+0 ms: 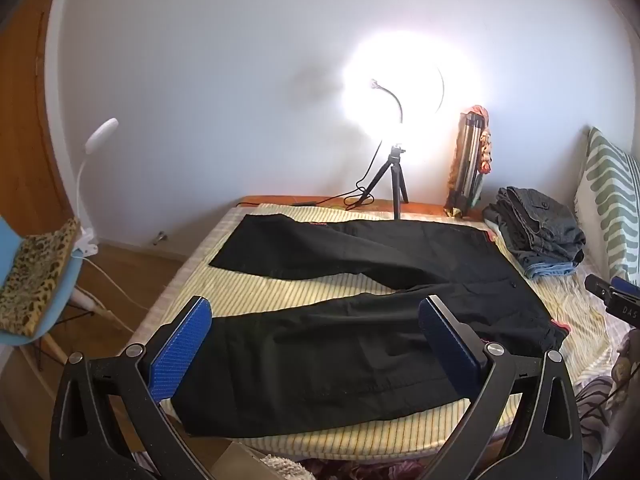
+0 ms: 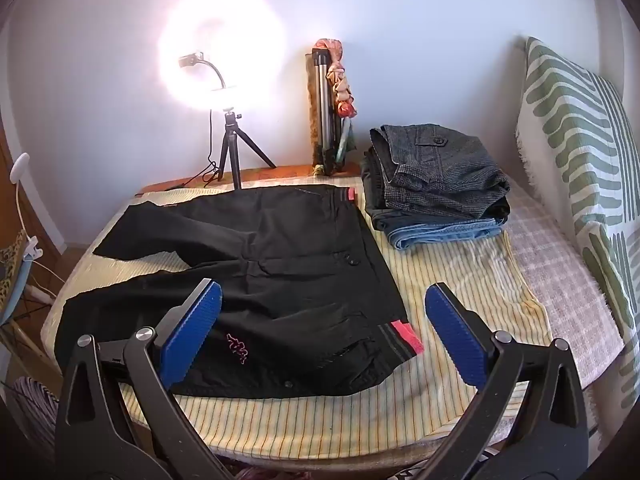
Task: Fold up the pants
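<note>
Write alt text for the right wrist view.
Black pants lie spread flat and unfolded on a striped bed cover, with the right claw open above the waistband end, holding nothing. Behind them, a stack of folded clothes sits beside a lit ring light.

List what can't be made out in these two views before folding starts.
- Ring light: left wrist view, its face washed out by glare.
- Folded clothes stack: right wrist view, lower garments covered by the top one.
- Black pants: right wrist view, near leg partly behind the right gripper.
</note>
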`<state>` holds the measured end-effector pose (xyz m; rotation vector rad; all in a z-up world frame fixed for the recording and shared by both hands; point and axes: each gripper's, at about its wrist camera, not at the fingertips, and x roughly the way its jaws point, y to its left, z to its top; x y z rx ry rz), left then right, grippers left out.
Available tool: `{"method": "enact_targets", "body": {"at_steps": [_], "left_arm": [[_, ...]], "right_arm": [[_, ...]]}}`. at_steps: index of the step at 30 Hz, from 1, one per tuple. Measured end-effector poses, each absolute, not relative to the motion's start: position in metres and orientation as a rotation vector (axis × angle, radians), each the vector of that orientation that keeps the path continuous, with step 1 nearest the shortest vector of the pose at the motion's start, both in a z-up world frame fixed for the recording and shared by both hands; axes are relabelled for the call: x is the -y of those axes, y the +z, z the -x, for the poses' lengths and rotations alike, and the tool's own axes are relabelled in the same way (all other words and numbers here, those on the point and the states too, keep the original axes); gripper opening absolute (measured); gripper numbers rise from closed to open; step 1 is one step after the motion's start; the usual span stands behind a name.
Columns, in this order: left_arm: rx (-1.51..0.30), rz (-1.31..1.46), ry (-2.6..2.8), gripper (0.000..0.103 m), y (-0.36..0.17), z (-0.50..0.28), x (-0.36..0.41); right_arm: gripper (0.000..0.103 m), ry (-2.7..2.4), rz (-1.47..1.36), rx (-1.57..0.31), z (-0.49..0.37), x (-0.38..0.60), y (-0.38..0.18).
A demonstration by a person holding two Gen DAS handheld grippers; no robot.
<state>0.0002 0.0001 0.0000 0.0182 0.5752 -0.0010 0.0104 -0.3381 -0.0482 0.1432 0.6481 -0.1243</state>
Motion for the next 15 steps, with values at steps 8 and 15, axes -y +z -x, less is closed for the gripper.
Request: {"method": "enact_targets", "body": {"at_steps": [8, 15], "left_arm": [[-0.573, -0.011, 0.009, 0.103, 0.0020, -0.0012, 0.0013], [-0.572, 0.003, 0.006, 0.103, 0.0015, -0.0007, -0.0022]], "right_arm": [[0.103, -0.125, -0.160, -0.647, -0.0101, 0.3390, -0.0482], [0.103, -0.119, -0.148, -0.633, -0.0095, 0.3356, -0.0450]]}}
